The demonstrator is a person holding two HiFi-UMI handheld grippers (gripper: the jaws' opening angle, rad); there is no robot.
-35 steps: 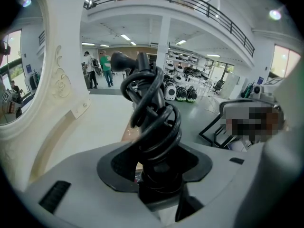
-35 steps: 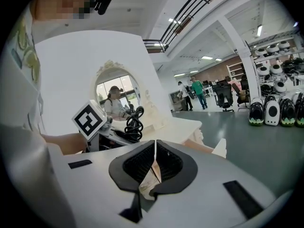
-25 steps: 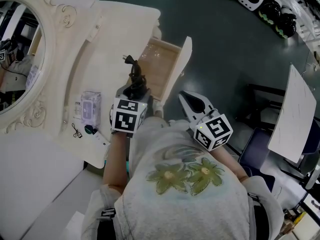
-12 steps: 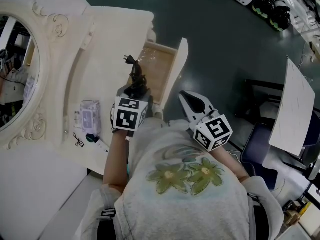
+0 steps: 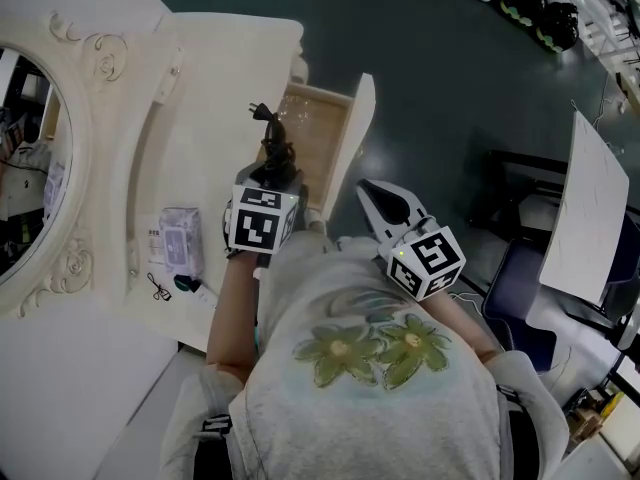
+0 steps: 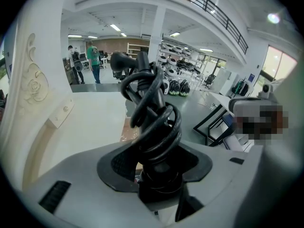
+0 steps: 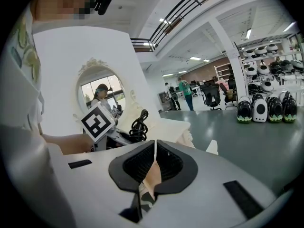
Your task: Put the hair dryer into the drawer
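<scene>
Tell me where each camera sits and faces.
Head view: on the head, steeply down at dressing table, open drawer; torso, left claw, right claw show.
Left gripper view: on left claw, along jaws clamping the hair dryer.
Right gripper view: on right claw, toward mirror; shut jaws, forearm show.
Shared: all see the hair dryer.

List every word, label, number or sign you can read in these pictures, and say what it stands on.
None can be read.
Pale lilac plastic packet on the cream dressing table: print too small to read.
Black-and-white patterned cubes: square codes only, no letters.
</scene>
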